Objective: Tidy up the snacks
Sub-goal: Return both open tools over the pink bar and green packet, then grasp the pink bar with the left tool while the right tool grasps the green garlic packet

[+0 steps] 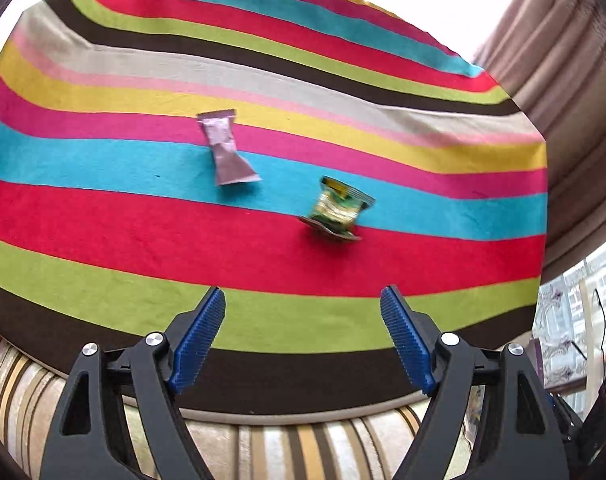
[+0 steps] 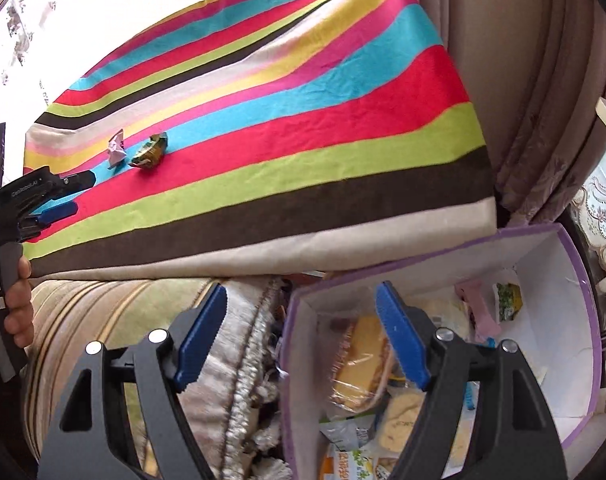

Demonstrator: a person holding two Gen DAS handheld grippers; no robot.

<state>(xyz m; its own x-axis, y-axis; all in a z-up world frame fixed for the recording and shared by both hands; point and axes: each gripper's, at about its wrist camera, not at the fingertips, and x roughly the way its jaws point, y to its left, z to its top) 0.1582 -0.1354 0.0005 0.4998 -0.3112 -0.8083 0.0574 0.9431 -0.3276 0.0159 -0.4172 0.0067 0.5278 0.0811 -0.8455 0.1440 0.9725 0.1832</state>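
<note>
Striped upholstery in beige and brown [image 1: 263,448] fills the nearest ground, a sofa or cushion running under the edge of the surface. Over it the left tongs [image 1: 303,300] stand released, their blue ribbed pads wide apart with nothing between them, poised above the near brown and green bands of the striped cloth [image 1: 103,216]. The right tongs [image 2: 301,300] are likewise spread and empty; one pad [image 2: 399,340] hangs over a purple-rimmed box [image 2: 583,320] that sits beside the surface, just under its corner. Inside the box lie several packed snacks, among them a clear-wrapped yellow cake slice [image 2: 363,360], a pale pink packet [image 2: 479,312] and a small green-and-white pack [image 2: 509,300] near the far wall. A fringed grey throw [image 2: 239,360] lies between the sofa and the box. Farther out, on the cloth, two snacks remain close together but apart: a green packet [image 1: 337,212] across the red and blue stripes, and beyond it a pink wrapped bar [image 1: 227,148] across the blue and magenta stripes. From the right-hand view a hand [image 2: 17,300] grips the left tool's handle at the surface's near edge. Brown curtains [image 1: 563,80] hang behind the surface's far side.
</note>
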